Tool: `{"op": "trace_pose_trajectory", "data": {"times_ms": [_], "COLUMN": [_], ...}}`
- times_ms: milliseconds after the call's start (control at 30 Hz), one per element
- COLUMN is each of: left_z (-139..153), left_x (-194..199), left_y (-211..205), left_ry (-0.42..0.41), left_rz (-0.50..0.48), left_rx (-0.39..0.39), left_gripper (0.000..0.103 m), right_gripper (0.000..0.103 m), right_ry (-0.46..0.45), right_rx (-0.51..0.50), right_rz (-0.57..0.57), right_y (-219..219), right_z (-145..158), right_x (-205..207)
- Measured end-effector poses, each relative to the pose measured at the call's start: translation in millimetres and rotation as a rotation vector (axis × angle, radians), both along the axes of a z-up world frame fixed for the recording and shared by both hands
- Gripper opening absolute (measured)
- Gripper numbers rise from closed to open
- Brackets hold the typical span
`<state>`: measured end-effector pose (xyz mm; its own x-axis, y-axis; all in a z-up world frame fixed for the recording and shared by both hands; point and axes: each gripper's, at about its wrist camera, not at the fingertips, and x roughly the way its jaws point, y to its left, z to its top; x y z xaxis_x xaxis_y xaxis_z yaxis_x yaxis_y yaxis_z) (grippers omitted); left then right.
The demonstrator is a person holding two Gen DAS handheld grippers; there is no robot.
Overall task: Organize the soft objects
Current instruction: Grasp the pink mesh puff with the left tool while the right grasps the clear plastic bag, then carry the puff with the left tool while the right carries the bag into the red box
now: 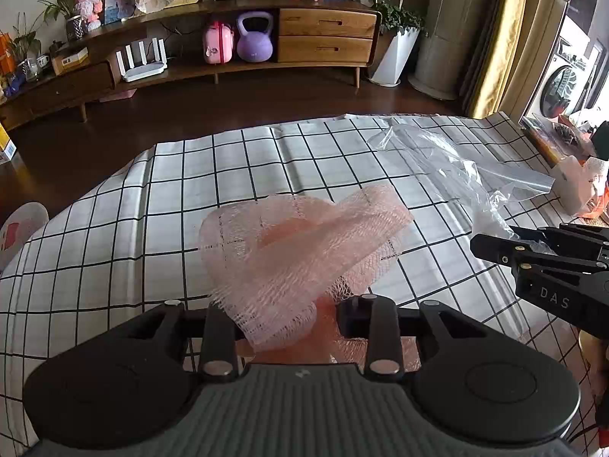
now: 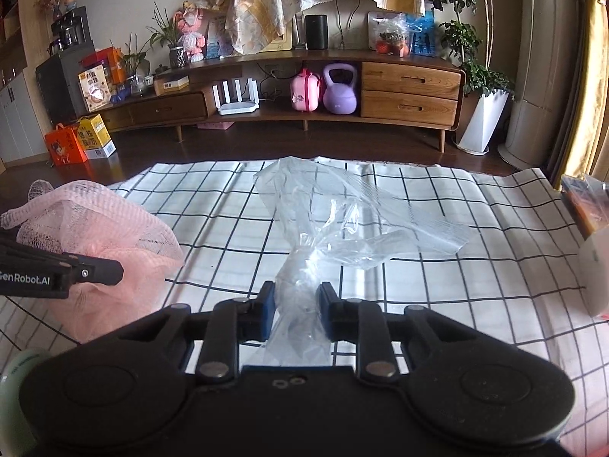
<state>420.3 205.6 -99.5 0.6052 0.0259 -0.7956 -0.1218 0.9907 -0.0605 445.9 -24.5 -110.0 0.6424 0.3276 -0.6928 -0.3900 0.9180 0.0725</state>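
Observation:
A pink mesh net (image 1: 300, 243) is bunched between the fingers of my left gripper (image 1: 281, 316), which is shut on it and holds it just over the checked cloth (image 1: 228, 175). The net also shows at the left of the right wrist view (image 2: 102, 236). A clear plastic bag (image 2: 342, 213) lies crumpled on the cloth; my right gripper (image 2: 295, 308) is shut on its near end. The bag also shows in the left wrist view (image 1: 449, 167), with the right gripper's fingers (image 1: 533, 247) at the right edge.
A white cloth with a black grid covers the table. A white and orange bag (image 1: 582, 190) and packets sit at the table's right end. A wooden sideboard (image 2: 342, 87) with a purple kettlebell (image 2: 340, 91) stands across the dark floor. A white planter (image 2: 481, 122) is beside it.

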Motion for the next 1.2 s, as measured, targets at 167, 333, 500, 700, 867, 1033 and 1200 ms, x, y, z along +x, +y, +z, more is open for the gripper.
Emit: {"op": "trace_pose_trajectory", "data": {"times_ms": [167, 333, 500, 700, 867, 1033, 1200], "left_z": [25.6, 59.0, 91.0, 123.4, 145.8, 159.1, 166.1], "left_x": [-13.8, -34.6, -61.4, -98.1, -129.2, -156.4, -174.8], "left_y": [-4.3, -11.6, -28.0, -55.0, -79.5, -103.4, -130.5], "left_ry": [-0.022, -0.060, -0.093, -0.130, -0.162, -0.185, -0.204], "left_rz": [0.013, 0.013, -0.001, -0.033, -0.063, -0.092, -0.126], "left_rx": [0.020, 0.030, 0.043, 0.050, 0.050, 0.042, 0.026], "left_gripper": [0.033, 0.033, 0.033, 0.033, 0.033, 0.033, 0.033], "right_gripper": [0.023, 0.023, 0.023, 0.023, 0.023, 0.023, 0.024], "right_ry": [-0.008, -0.032, -0.041, -0.045, -0.069, -0.089, -0.109], "right_rx": [0.017, 0.027, 0.046, 0.073, 0.089, 0.107, 0.121], "right_rz": [-0.011, 0.004, 0.024, 0.036, 0.039, 0.029, -0.007], "right_y": [-9.1, -17.1, -27.9, -48.0, -70.2, -100.8, -134.2], "right_z": [25.8, 58.2, 90.0, 119.2, 138.8, 153.3, 158.4], "right_x": [-19.8, -47.0, -79.3, -120.3, -154.8, -184.9, -215.8]}}
